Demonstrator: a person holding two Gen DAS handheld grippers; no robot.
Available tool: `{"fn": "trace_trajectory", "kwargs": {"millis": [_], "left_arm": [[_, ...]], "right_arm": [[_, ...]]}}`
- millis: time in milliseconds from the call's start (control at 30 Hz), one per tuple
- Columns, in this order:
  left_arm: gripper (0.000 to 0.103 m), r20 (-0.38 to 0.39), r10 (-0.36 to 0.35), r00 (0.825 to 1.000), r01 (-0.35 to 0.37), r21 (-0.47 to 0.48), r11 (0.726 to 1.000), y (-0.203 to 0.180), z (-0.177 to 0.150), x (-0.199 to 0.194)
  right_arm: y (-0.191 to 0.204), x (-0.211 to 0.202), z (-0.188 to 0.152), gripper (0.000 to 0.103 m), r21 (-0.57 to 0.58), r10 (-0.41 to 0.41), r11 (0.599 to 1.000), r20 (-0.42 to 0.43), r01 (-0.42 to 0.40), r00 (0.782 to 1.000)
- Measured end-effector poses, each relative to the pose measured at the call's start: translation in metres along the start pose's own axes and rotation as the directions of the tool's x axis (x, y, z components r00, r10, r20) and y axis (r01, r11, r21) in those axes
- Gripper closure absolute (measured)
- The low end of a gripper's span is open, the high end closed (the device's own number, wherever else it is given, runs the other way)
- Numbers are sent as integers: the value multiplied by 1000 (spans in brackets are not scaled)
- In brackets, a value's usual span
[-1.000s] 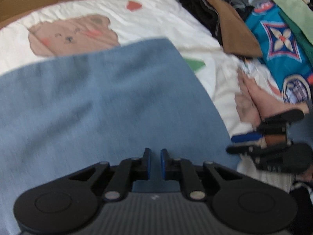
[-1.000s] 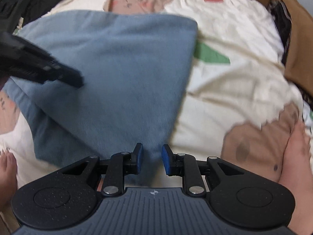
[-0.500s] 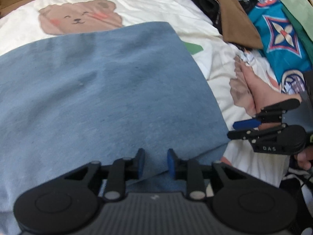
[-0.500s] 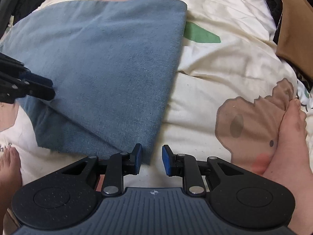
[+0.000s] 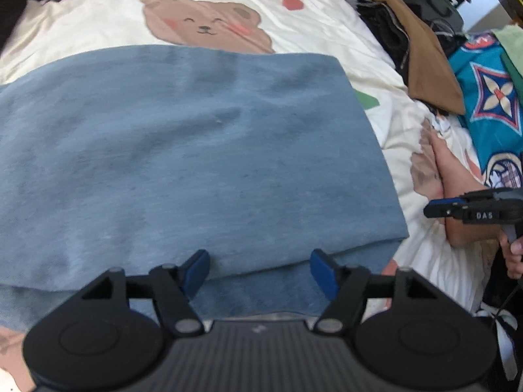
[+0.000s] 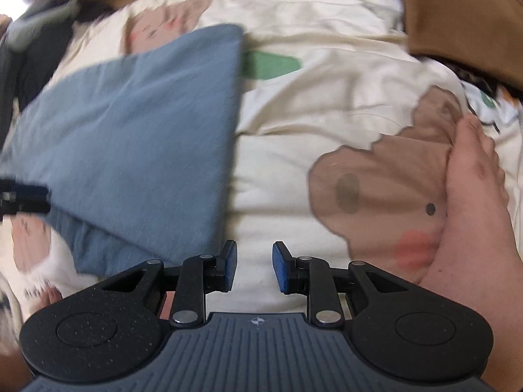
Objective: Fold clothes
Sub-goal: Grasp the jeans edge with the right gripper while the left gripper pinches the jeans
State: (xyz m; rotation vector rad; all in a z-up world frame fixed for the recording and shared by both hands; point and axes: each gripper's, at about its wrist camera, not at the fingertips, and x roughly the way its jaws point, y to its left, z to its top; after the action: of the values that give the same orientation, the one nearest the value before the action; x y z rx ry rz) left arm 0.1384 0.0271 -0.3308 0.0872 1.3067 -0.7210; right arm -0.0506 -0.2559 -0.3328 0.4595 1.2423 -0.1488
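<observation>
Over blue cloth (image 5: 196, 170), left jaws wider.

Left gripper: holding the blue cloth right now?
No. The left gripper is wide open, and the blue cloth lies flat on the bed between its fingers.

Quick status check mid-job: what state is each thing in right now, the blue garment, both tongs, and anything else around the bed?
Blue garment: folded over itself, lying flat on the bedsheet, lower layer showing along the near edge.
Left tongs: open wide, empty, at the garment's near edge.
Right tongs: open, empty, over bare sheet beside the garment's right edge.
Bear-print bedsheet: spread out, lightly wrinkled.
Brown cloth: draped off the bed's right side, unfolded.
</observation>
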Motion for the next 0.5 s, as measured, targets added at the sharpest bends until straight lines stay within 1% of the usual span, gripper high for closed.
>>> {"fn": "trace_trajectory", "kwargs": {"millis": [133, 267, 367, 433, 467, 500], "left_arm": [[32, 20, 4, 1000, -4, -14, 1000, 7, -2, -8], [32, 28, 20, 999, -19, -20, 1000, 10, -4, -16], [32, 30, 40, 999, -39, -22, 999, 12, -5, -23], [33, 32, 44, 998, -43, -36, 998, 15, -6, -27], [35, 33, 46, 998, -44, -47, 998, 17, -5, -29], [36, 32, 54, 998, -53, -52, 997, 17, -4, -30]], "right_arm": [[-15, 7, 3, 72, 112, 74, 991, 10, -75, 997], [-26, 17, 5, 72, 209, 162, 964, 20, -162, 987], [-26, 28, 4, 72, 246, 220, 944, 20, -218, 975], [-25, 36, 3, 72, 252, 236, 940, 6, -230, 972], [-25, 40, 3, 71, 253, 242, 939, -3, -233, 970], [-24, 44, 2, 67, 254, 248, 938, -12, -237, 969]]}}
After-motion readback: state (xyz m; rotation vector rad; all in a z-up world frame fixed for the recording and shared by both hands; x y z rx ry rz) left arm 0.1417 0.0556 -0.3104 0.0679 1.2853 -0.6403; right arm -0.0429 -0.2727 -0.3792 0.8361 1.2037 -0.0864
